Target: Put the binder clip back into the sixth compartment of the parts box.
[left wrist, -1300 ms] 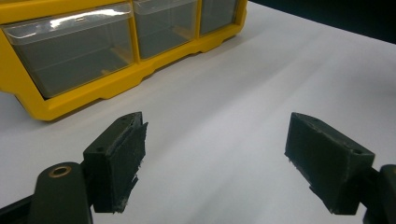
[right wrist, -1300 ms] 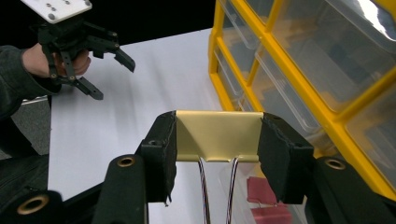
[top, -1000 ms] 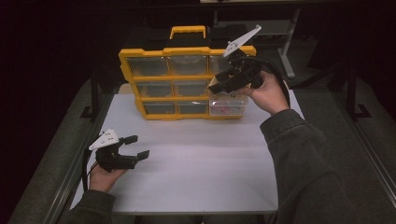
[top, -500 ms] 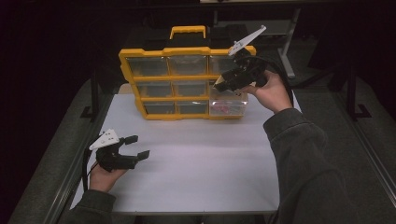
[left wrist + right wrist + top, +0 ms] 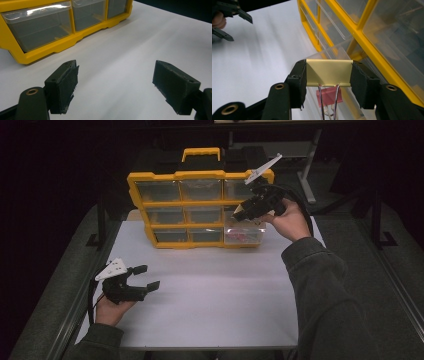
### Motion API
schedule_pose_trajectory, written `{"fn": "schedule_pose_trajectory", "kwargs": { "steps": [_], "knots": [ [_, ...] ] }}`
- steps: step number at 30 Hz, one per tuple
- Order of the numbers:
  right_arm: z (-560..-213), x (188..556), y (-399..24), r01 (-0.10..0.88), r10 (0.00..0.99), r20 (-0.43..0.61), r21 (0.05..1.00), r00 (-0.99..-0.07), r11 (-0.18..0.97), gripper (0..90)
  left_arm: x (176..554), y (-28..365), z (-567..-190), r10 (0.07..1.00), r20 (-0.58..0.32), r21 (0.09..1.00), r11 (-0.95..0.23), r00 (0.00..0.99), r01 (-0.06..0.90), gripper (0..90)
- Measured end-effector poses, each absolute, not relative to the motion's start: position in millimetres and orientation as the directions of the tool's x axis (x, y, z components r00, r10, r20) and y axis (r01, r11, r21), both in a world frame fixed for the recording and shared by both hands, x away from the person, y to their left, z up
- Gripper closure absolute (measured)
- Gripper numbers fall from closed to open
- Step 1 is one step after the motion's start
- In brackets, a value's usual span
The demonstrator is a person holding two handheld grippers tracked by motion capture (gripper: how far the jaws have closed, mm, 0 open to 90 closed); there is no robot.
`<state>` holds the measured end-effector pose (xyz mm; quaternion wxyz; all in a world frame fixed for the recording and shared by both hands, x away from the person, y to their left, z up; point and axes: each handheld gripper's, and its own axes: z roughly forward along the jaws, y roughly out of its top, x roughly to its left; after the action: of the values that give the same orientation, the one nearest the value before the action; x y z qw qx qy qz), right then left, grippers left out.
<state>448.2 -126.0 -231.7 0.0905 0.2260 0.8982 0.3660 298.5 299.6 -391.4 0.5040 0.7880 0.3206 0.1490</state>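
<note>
The right gripper [image 5: 328, 75], held up in a raised hand [image 5: 290, 222] and angled down, has its jaws clamped on a yellow binder clip [image 5: 328, 72] above the open bottom-right drawer [image 5: 244, 234] of the yellow organizer [image 5: 200, 175], where a pink clip [image 5: 329, 96] lies. The left gripper [image 5: 146, 277] rests low on the white worktop [image 5: 215, 295], level, jaws wide apart with nothing between them.

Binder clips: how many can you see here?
2: a yellow binder clip pinched in the right claw, and a pink binder clip in the open drawer below; others may lie hidden.
</note>
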Motion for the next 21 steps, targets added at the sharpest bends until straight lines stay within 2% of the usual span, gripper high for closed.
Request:
{"fn": "schedule_pose_trajectory", "kwargs": {
  "steps": [21],
  "knots": [
    [-256, 464, -126, 0.375, 0.498, 0.005, 0.664, -0.867, 0.646, 48.3, 298, 300, -391, 0.655, -0.089, 0.891, -0.285, 0.75, 0.354, 20.1]
  ]
}}
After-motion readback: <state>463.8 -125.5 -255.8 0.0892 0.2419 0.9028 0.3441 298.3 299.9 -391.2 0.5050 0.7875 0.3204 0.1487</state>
